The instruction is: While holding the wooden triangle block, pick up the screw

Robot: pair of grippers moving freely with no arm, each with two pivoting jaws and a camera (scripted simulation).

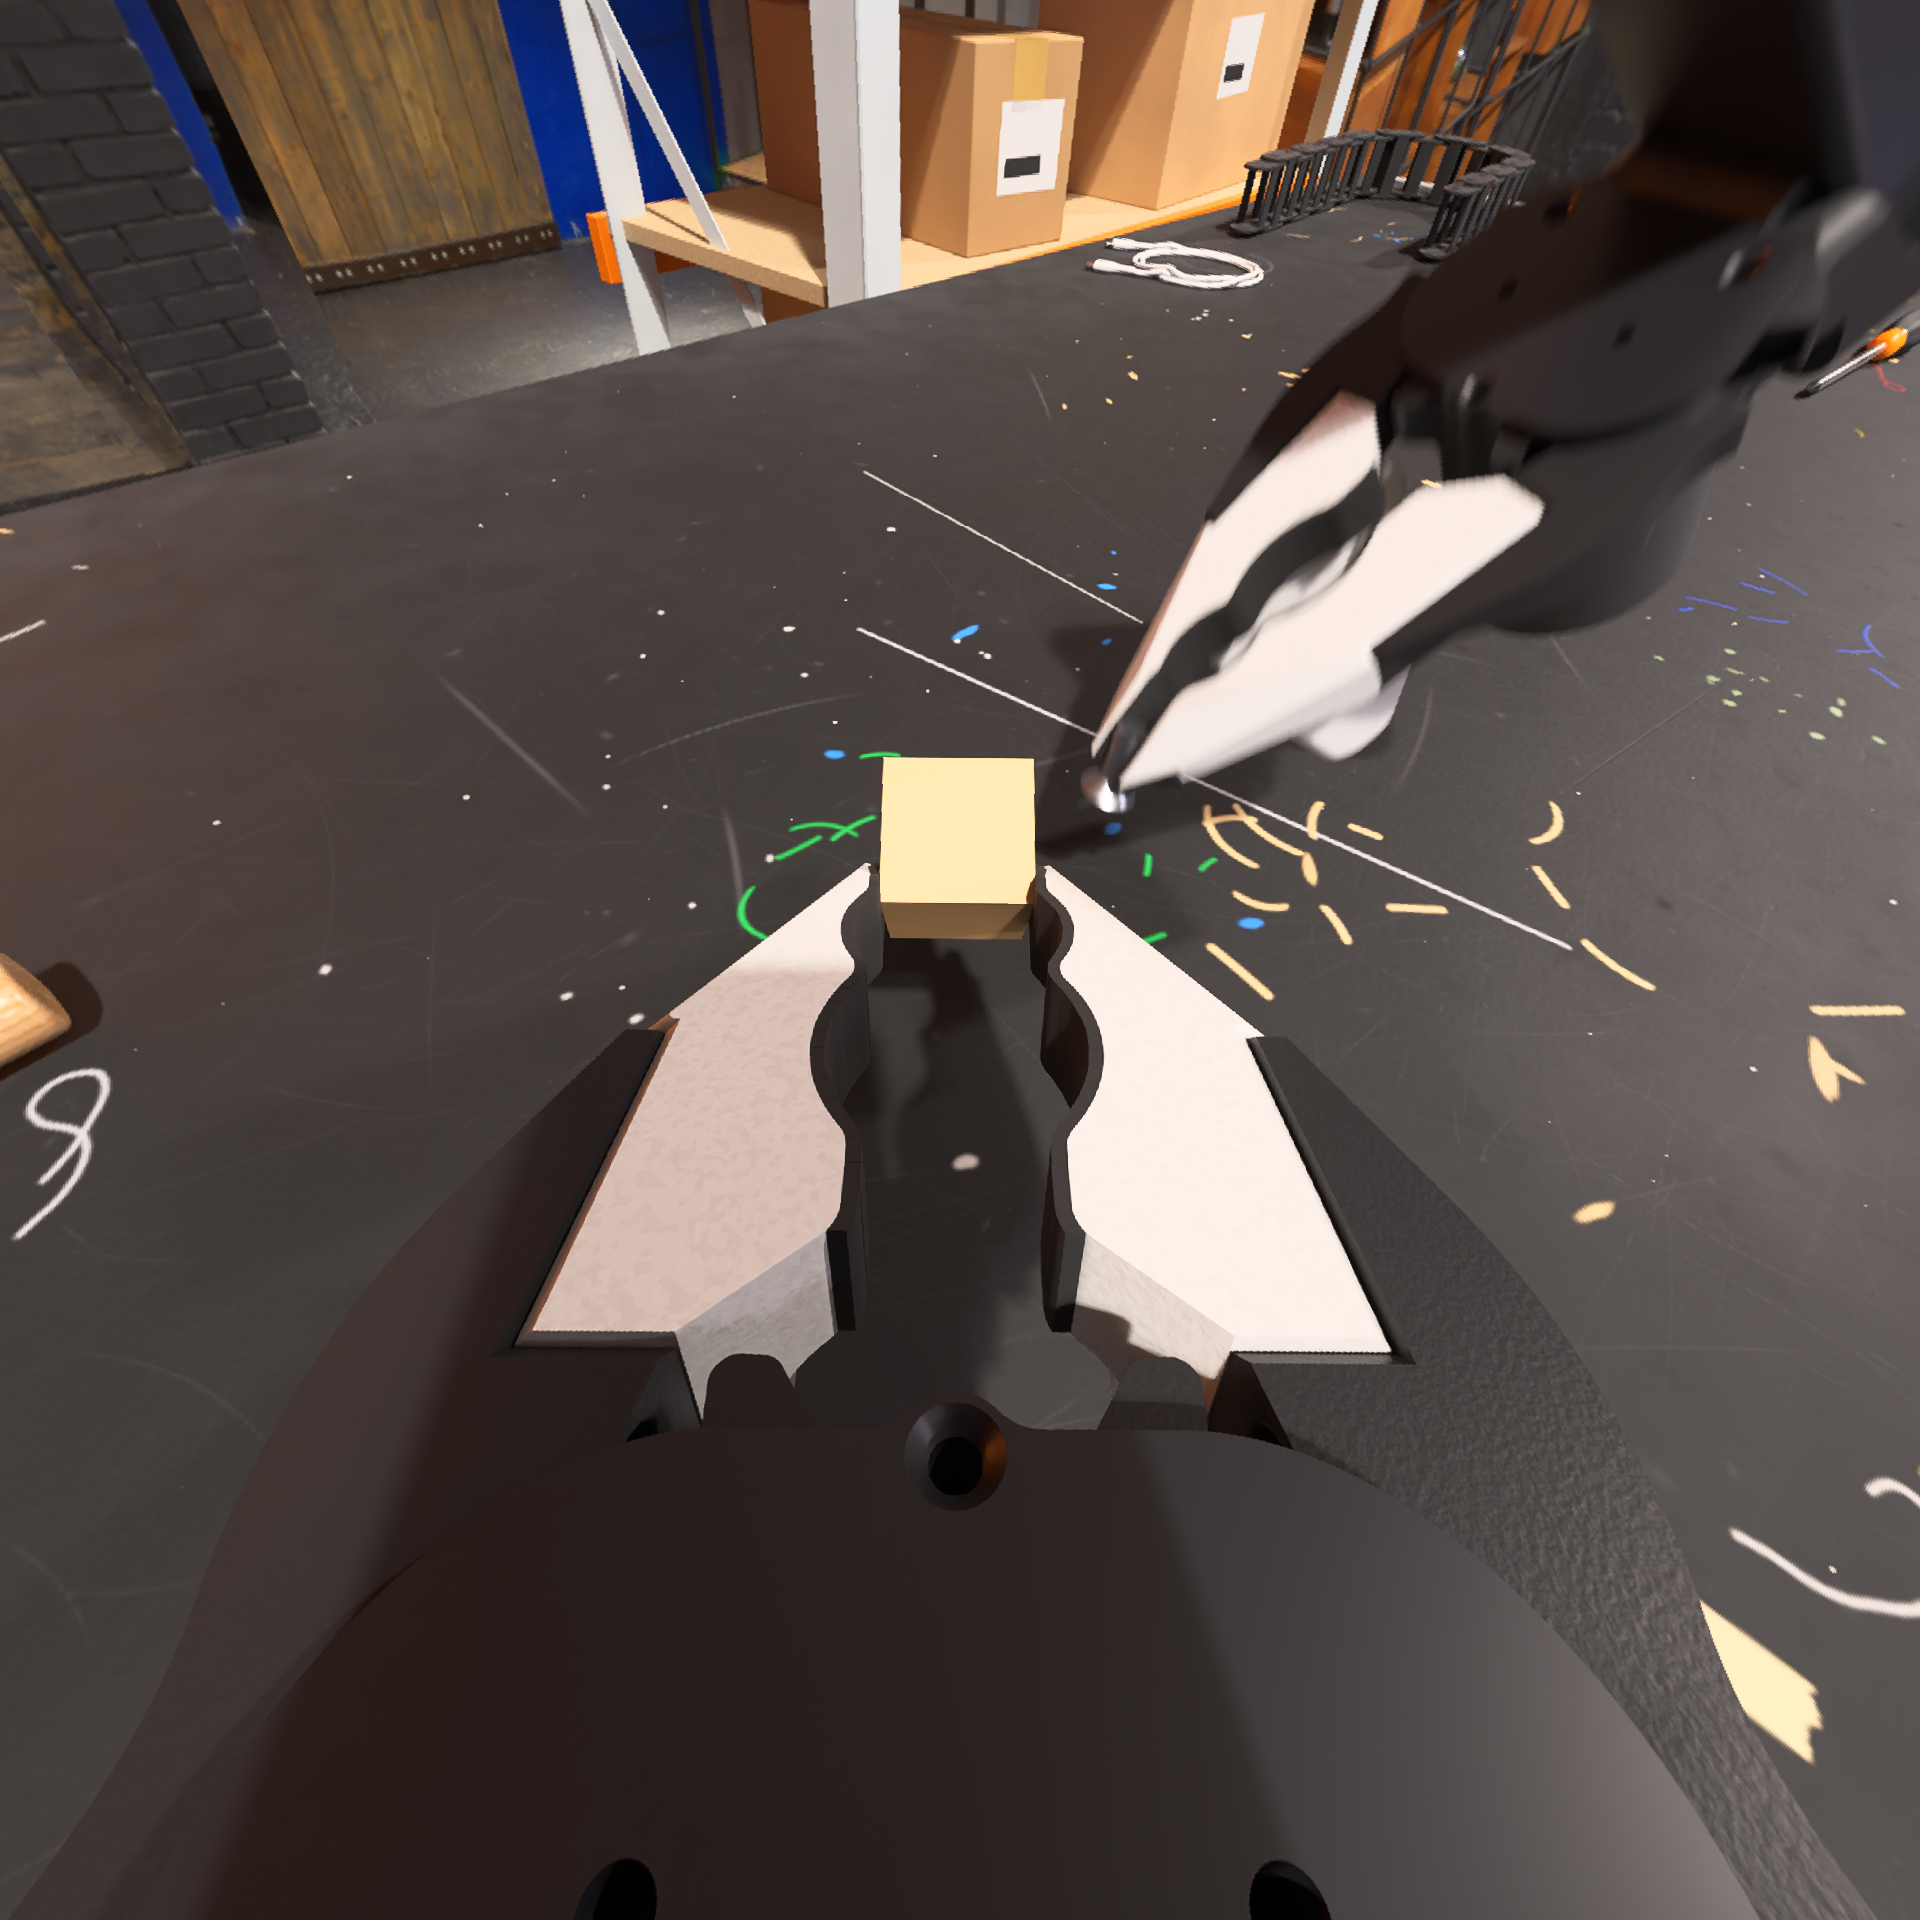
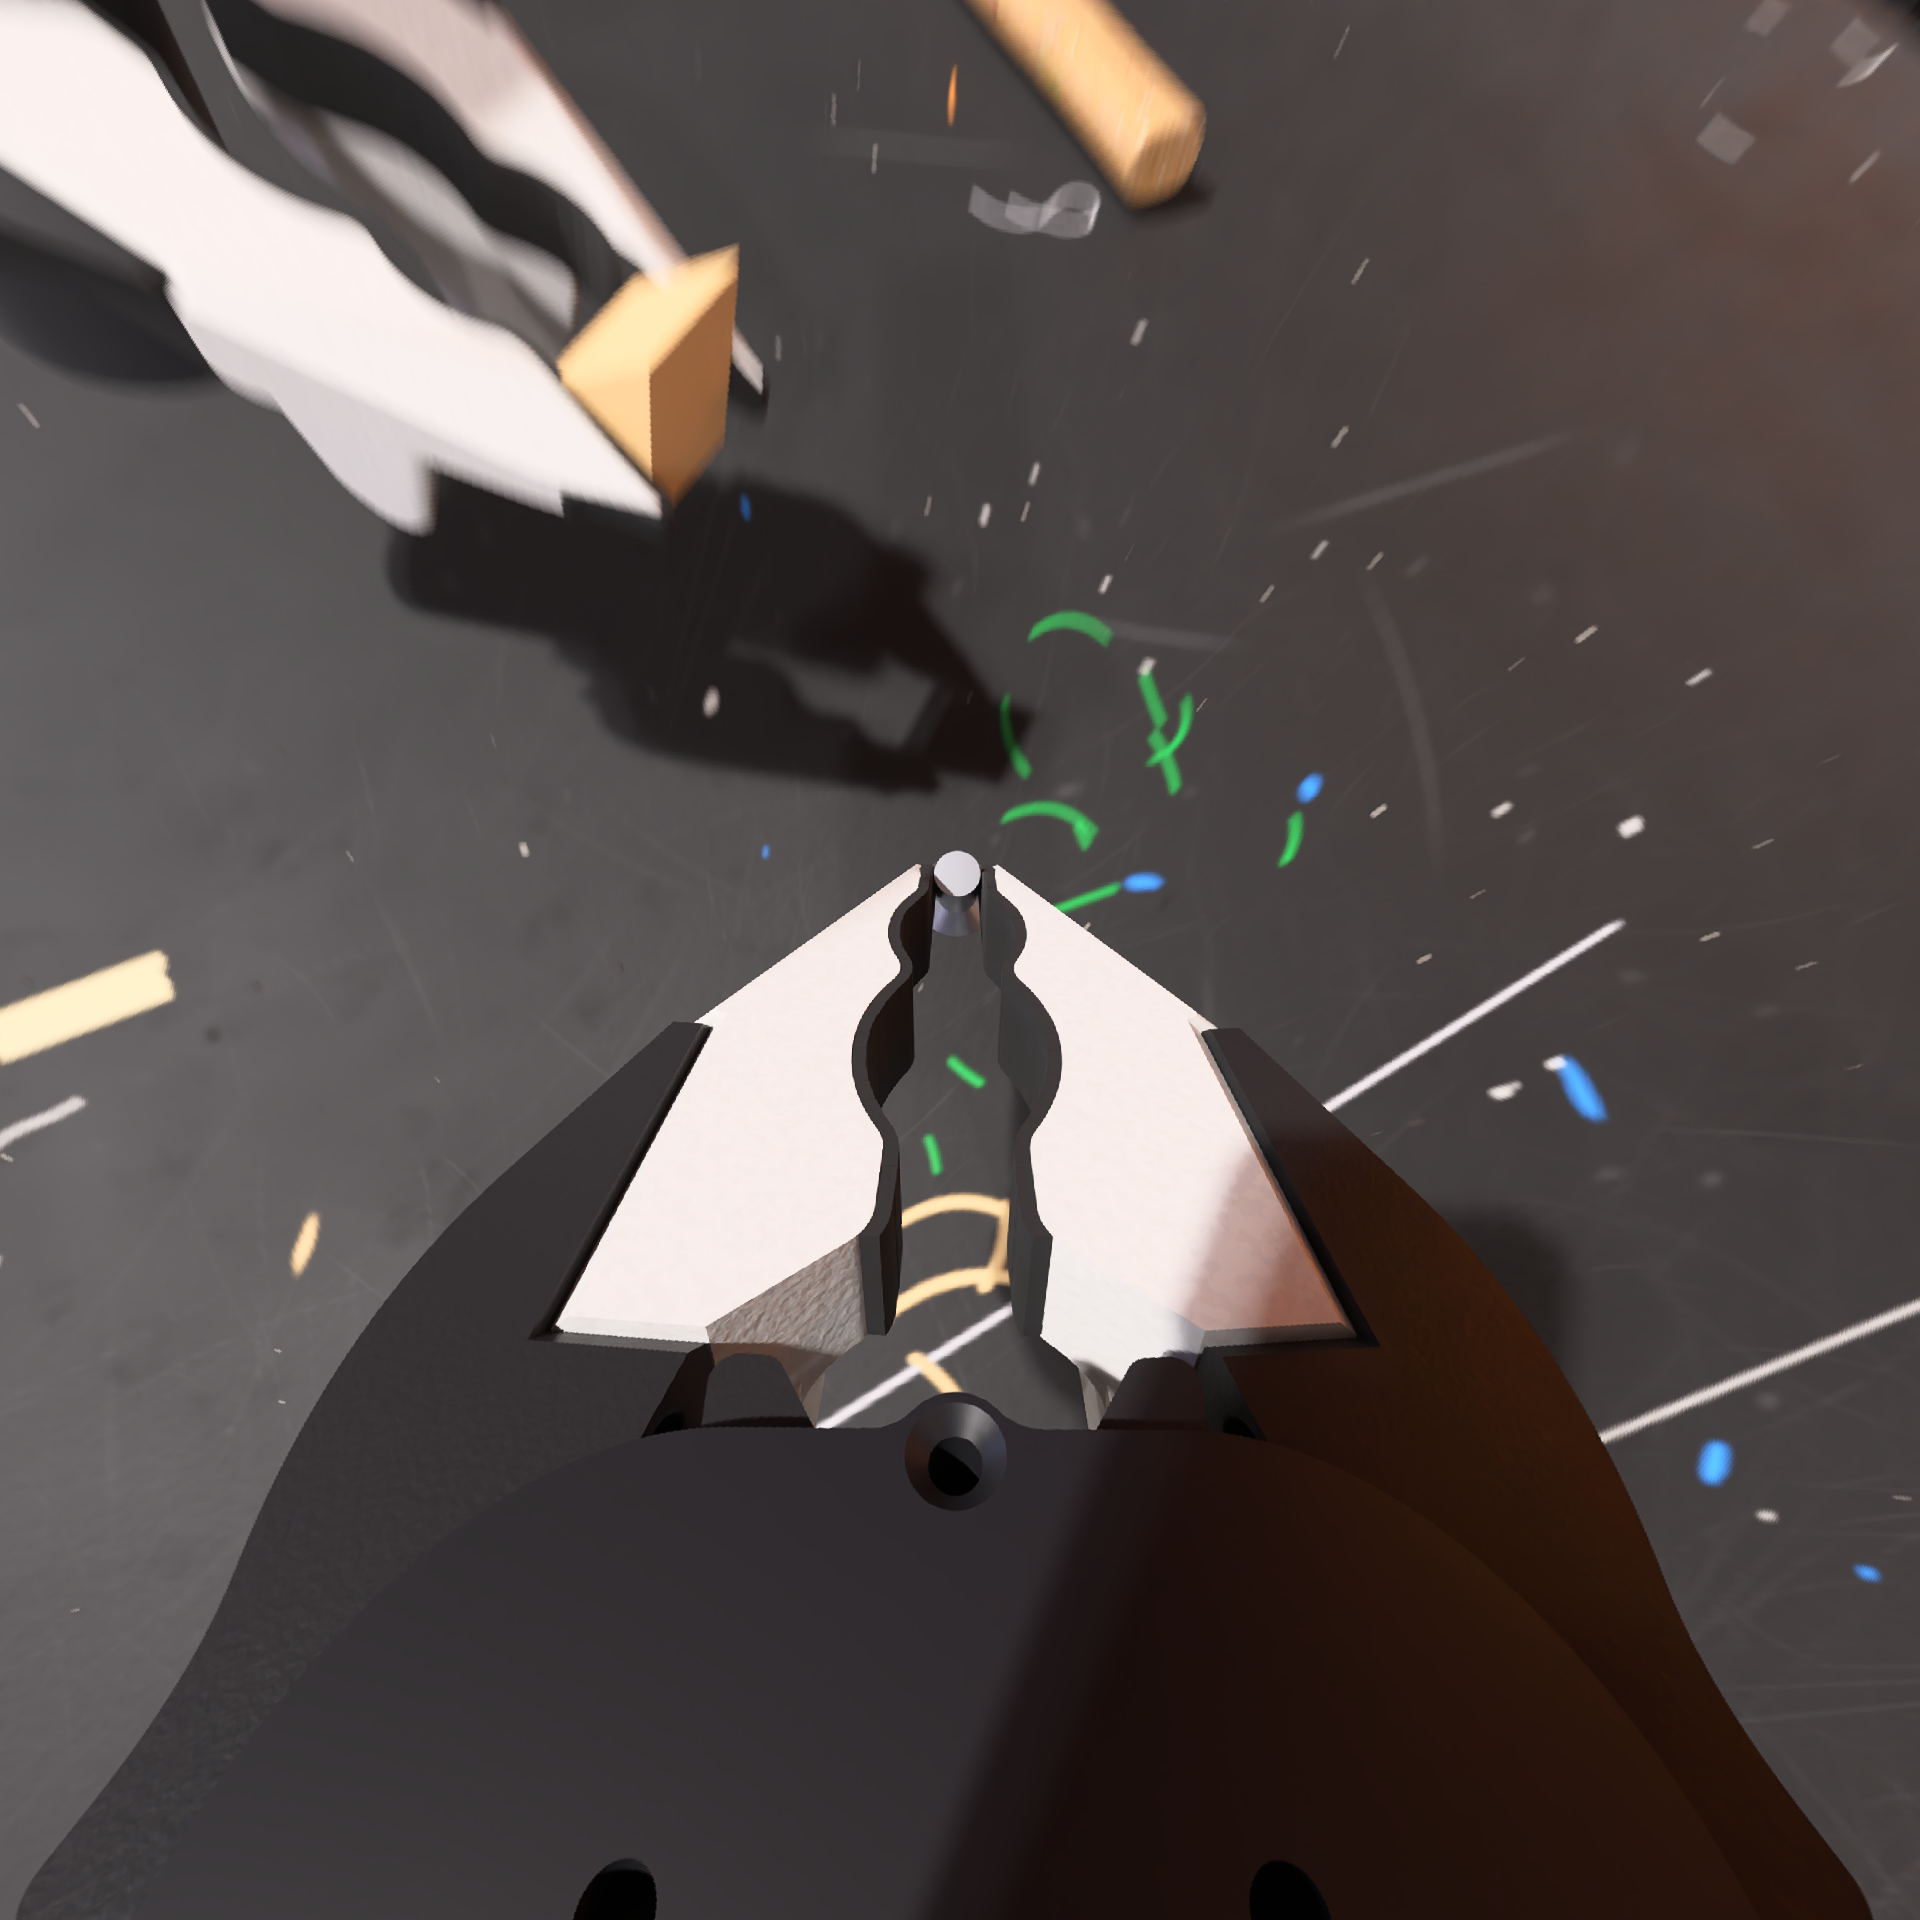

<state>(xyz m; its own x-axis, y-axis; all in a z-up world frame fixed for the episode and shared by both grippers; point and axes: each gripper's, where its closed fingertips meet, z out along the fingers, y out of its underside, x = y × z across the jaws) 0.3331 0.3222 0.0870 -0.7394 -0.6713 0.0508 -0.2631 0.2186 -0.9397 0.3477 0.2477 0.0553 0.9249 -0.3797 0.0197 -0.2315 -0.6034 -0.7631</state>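
Observation:
My left gripper (image 1: pixel 956 902) is shut on the pale wooden triangle block (image 1: pixel 956 842), held at its fingertips above the dark table. In the right wrist view the block (image 2: pixel 665 364) shows at upper left between the left gripper's white fingers (image 2: pixel 343 353). My right gripper (image 2: pixel 956 896) is shut on the small silver screw (image 2: pixel 956 878), pinched at the very tips with its round head facing out. In the left wrist view the right gripper (image 1: pixel 1117 774) slants down from the upper right, with the screw (image 1: pixel 1107 795) at its tips, just right of the block.
A dark, paint-flecked table (image 1: pixel 520 727) carries both. A wooden cylinder (image 2: pixel 1101 94) lies far ahead in the right wrist view; a wooden piece (image 1: pixel 26 1013) lies at the left edge. A white cable (image 1: pixel 1184 265), a black rack (image 1: pixel 1382 177), an orange-handled screwdriver (image 1: pixel 1860 358) and shelved cardboard boxes (image 1: pixel 987 125) lie beyond.

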